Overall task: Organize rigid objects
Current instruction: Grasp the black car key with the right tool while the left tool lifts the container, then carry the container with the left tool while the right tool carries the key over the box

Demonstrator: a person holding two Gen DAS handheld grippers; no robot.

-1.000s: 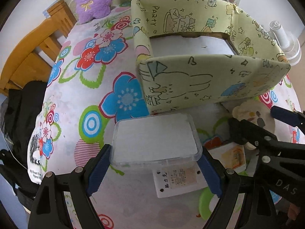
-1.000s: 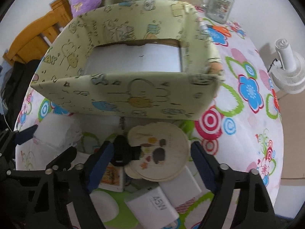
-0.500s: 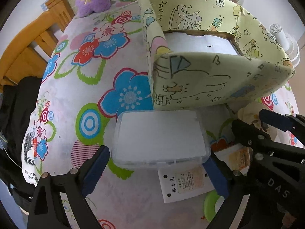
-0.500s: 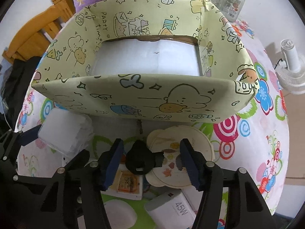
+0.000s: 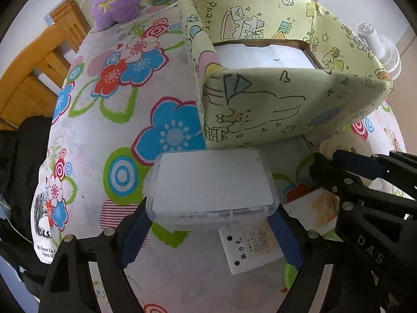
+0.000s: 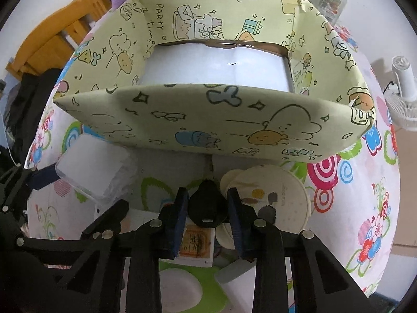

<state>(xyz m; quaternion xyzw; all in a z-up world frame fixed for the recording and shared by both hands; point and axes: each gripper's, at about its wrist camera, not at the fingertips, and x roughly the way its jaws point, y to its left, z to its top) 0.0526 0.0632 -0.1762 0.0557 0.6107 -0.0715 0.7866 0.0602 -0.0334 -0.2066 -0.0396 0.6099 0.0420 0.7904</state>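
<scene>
flowered tablecloth under me, wooden chair at ten o'clock, my left gripper clenched on clear case, right gripper on black fob

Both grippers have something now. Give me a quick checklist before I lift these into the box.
1. Left gripper shut on the clear plastic case: ok.
2. Right gripper shut on the black key fob: ok.
3. Box open on top: ok.
4. Room on the box floor, bare white: ok.
5. Case clear of the box wall: cannot tell, it sits very close.
6. Fob's chain free of the round compact: cannot tell.
</scene>
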